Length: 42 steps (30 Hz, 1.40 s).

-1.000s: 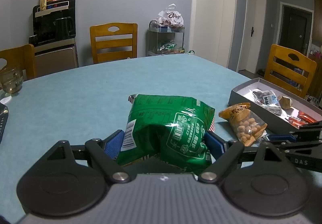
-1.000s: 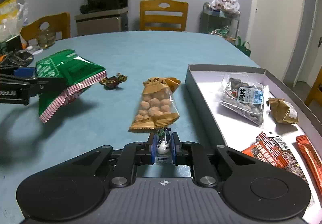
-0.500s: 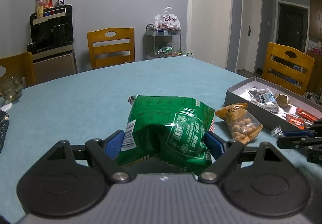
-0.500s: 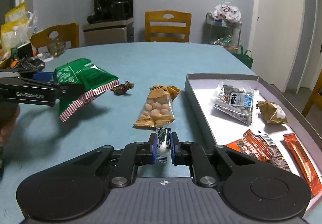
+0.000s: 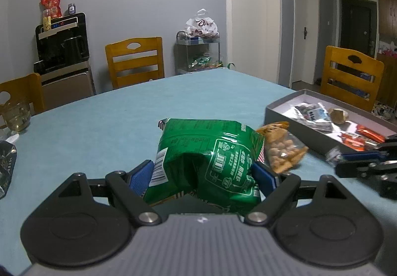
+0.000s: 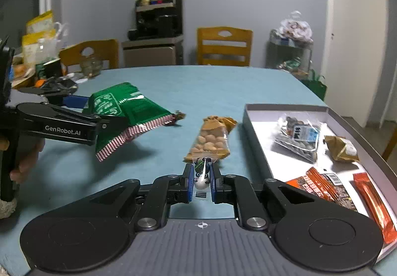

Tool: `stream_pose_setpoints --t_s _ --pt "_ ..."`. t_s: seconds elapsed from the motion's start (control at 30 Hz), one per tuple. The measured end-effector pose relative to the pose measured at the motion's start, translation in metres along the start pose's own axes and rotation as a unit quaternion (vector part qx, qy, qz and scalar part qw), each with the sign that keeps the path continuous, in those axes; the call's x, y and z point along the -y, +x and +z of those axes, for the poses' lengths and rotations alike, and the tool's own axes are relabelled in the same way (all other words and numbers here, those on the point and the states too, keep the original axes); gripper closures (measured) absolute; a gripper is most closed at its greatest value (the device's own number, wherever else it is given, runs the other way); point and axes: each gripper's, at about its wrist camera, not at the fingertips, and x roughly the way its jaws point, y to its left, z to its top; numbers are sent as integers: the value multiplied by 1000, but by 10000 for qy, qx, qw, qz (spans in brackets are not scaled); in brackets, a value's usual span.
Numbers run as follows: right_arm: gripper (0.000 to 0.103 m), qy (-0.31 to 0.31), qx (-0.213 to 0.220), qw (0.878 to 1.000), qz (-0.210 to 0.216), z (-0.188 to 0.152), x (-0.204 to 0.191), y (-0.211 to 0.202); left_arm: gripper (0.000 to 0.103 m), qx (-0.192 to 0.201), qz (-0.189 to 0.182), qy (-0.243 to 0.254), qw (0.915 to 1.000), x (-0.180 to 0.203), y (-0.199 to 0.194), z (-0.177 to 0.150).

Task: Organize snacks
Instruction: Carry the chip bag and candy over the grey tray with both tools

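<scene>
- Snacks: my left gripper (image 5: pixel 202 176) clamps the green bag (image 5: pixel 208 159) off the table (image 5: pixel 111 127); over the last second it has drifted nearer the box (image 6: pixel 250 112).
- My right gripper (image 6: pixel 201 180) pinches a small candy (image 6: pixel 201 178), now just beside the box.
- Both look ready to drop in.
- Box holds a nut pack (image 6: pixel 296 138), a gold candy (image 6: pixel 341 148) and orange bars (image 6: pixel 372 199); peanut pack (image 6: pixel 211 142) lies left of it.

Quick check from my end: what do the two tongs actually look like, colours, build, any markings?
Both tongs match: matte black linkage arms with silver pivot screws, two round black discs on a ribbed grey body, and blue pads on the fingertips. The left tongs carry white "GenRobot.AI" lettering along one arm. The right tongs show a small crosshair mark on the grey body. No cables or sleeves visible.
</scene>
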Motion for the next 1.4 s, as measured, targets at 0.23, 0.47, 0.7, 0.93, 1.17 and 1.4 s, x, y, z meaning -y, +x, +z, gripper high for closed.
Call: stream_pose_setpoints --t_s 0.23,0.47,0.7,0.93,1.17,1.4 --pt "88 -48 201 9996 208 2 3 -5 18 19 -124 -58 9999 14 -21 -1" --pt "88 -84 571 9979 297 5 10 -17 18 30 -145 41 9999 28 -28 4" --pt "88 -37 711 9971 282 4 23 -21 18 27 -261 238 9994 49 -29 12" --pt "88 94 802 9965 233 0 41 -28 18 10 -421 391 9983 73 -17 26" --pt "88 254 1004 9946 -6 -1 72 -40 18 13 -591 513 9969 99 -4 42" --pt "88 453 1078 9926 -323 -7 104 -47 18 165 -728 584 9955 124 6 62"
